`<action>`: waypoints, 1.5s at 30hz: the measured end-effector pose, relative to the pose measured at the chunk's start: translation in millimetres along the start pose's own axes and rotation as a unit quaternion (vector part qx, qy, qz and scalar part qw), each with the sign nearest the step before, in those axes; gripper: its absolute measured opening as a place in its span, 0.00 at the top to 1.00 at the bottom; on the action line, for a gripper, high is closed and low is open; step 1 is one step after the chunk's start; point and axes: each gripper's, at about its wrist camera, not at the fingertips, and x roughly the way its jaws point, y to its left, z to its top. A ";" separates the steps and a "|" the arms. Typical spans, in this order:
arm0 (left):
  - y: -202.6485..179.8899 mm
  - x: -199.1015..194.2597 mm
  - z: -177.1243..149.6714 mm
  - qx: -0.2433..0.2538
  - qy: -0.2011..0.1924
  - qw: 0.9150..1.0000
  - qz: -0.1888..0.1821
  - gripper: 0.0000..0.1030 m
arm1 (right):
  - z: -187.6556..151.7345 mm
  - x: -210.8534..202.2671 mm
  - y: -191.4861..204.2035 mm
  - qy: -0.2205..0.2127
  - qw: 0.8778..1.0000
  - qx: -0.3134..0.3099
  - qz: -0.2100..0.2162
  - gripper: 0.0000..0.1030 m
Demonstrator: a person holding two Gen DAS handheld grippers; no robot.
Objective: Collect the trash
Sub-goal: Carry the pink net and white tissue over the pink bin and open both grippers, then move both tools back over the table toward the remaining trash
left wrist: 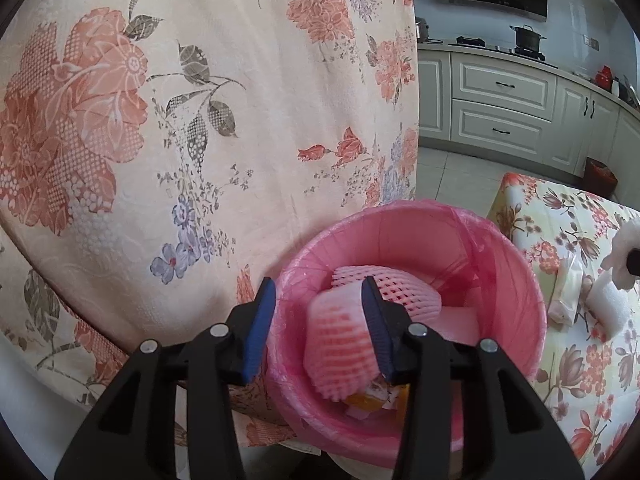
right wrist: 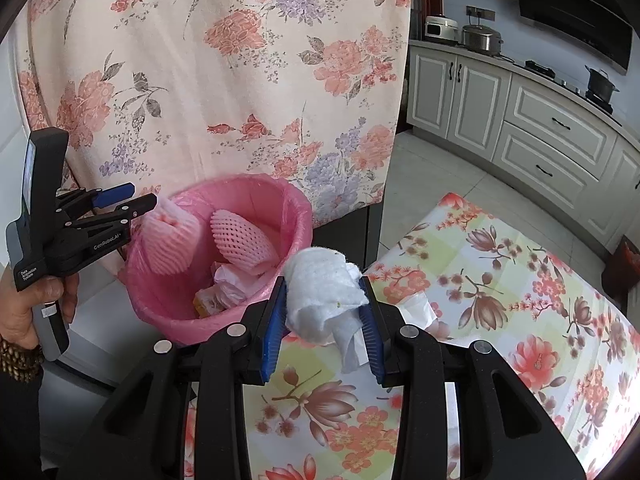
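- My left gripper [left wrist: 320, 332] hangs over the pink-lined trash bin [left wrist: 532, 312], jaws spread wide, a pink foam fruit net [left wrist: 340, 352] just off the right pad, inside the bin.
- My right gripper [right wrist: 322, 320] sits beside the bin, jaws clamped on a crumpled white tissue [right wrist: 324, 300].
- A second foam net [right wrist: 244, 240] lies in the bin.

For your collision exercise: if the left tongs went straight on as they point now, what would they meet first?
Probably the foam net between the open left tongs, over the pink bin; depth is unclear.
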 end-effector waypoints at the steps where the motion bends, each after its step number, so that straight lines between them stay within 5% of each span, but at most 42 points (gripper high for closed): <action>1: 0.9 0.6 -0.5 -0.001 0.000 1.000 -0.001 0.58 | -0.1 0.6 1.1 0.001 1.000 -0.001 0.001 0.66; 32: 23.8 -57.0 12.7 -0.044 -0.054 0.997 -0.031 0.46 | 28.5 32.6 73.8 0.010 0.997 -0.053 0.059 0.62; 34: 25.2 -57.5 11.8 -0.047 -0.053 0.997 -0.031 0.46 | 30.2 36.3 78.8 0.012 0.996 -0.060 0.061 0.57; 36: 27.5 -58.4 10.1 -0.048 -0.053 0.997 -0.030 0.46 | 31.2 38.8 81.6 0.010 0.996 -0.065 0.062 0.35; 45: 19.5 -54.3 9.3 -0.043 -0.045 0.997 -0.040 0.46 | 22.7 36.6 63.5 0.013 0.998 -0.045 0.049 0.35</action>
